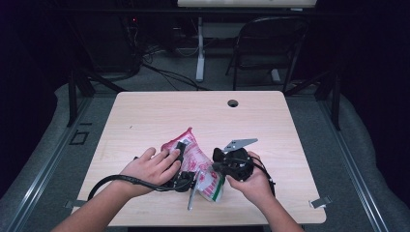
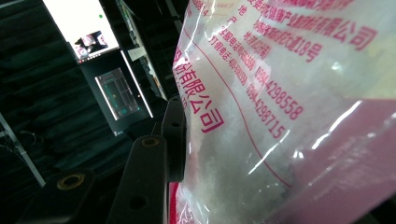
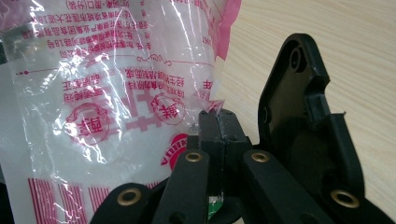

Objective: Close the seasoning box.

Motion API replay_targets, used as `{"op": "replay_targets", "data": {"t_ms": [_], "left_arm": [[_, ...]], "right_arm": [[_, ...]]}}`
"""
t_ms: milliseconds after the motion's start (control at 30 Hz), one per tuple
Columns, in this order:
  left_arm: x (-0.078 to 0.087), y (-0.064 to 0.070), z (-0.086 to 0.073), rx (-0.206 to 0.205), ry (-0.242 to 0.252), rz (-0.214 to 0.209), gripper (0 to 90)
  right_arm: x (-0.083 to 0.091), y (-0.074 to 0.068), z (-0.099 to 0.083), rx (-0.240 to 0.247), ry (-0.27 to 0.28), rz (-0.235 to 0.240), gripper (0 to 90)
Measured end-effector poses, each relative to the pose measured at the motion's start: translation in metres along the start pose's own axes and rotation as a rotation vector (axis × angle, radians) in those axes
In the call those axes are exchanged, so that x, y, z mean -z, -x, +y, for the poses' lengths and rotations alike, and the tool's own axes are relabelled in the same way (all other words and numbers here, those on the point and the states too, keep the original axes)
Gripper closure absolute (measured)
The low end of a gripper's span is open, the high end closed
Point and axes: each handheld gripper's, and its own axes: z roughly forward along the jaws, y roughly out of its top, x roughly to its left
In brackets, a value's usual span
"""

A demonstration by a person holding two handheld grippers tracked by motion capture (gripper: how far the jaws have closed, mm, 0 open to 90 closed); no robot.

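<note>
A clear plastic bag with pink print and white stuff inside (image 1: 200,162) lies near the front of the pale wooden table (image 1: 145,116), between the person's two hands. The left hand (image 1: 150,169) holds the black left gripper (image 1: 180,150) at the bag's left side. In the left gripper view the bag (image 2: 289,121) presses right up against the black jaw on one side, and the other jaw is hidden behind the bag, so the gripper seems to be clamped on it, but I cannot tell for sure.

The right hand (image 1: 251,181) holds the black right gripper (image 1: 216,166) at the bag's right side. In the right gripper view its jaws are squeezed together on a thin bit of the bag's edge (image 3: 212,107), above the table (image 3: 355,51).
</note>
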Motion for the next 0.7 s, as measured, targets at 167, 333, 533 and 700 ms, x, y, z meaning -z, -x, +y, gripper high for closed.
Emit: {"op": "replay_targets", "data": {"t_ms": [167, 333, 533, 700], "left_arm": [[0.0001, -0.0006, 0.0004, -0.004, 0.001, 0.009, 67.9], [0.0003, -0.0016, 0.0007, -0.004, 0.002, 0.013, 68.0], [0.0006, -0.003, 0.0012, -0.007, 0.001, 0.012, 68.0], [0.0005, -0.0027, 0.0011, 0.001, 0.002, 0.007, 68.1]], "right_arm": [[0.0002, 0.0004, 0.0, 0.002, 0.001, 0.003, 90.0], [0.0006, 0.0007, 0.0001, 0.002, -0.003, 0.002, 90.0], [0.0008, 0.0007, 0.0001, 0.0, -0.002, 0.001, 90.0], [0.0006, 0.0008, 0.0002, 0.001, -0.003, 0.002, 90.0]]}}
